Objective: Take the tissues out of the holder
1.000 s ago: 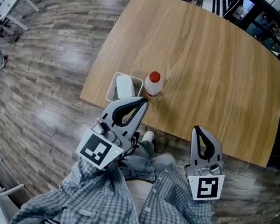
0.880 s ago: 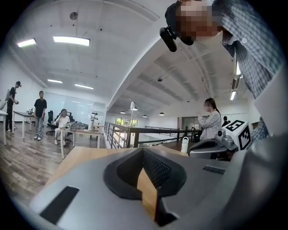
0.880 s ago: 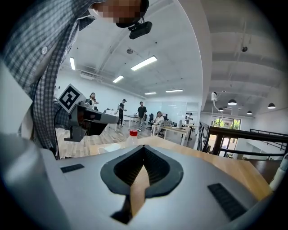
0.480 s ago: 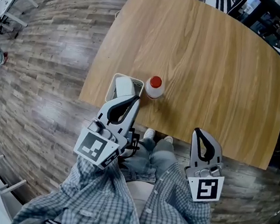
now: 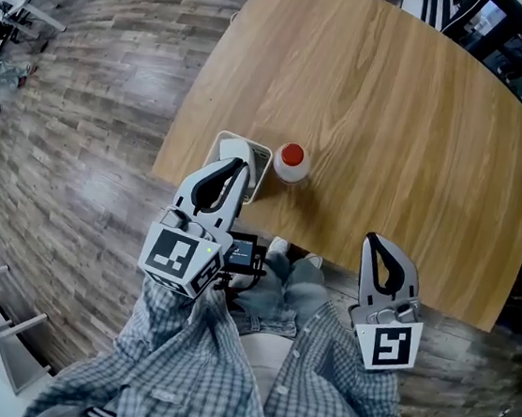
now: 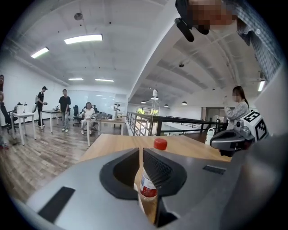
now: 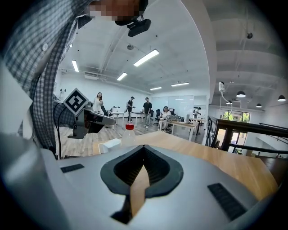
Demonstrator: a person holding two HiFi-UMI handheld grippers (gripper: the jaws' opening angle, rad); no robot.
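At near-left corner of bench (image 5: 394,125): holder (image 5: 259,167) with tissues (image 5: 234,149) in it, bottle (image 5: 291,162) just beside, on its right. Left gripper (image 5: 238,164) tip overlaps holder's near side in head view; touching or above it, cannot tell. Jaws closed together, nothing between them; tissues not gripped. Right gripper (image 5: 373,237) off bench's near edge, well apart from holder; jaws likewise closed, empty. Versus one second ago: left tip then lay by bottle's base, at holder's right corner; now shifted left over holder. Right gripper about where it was.
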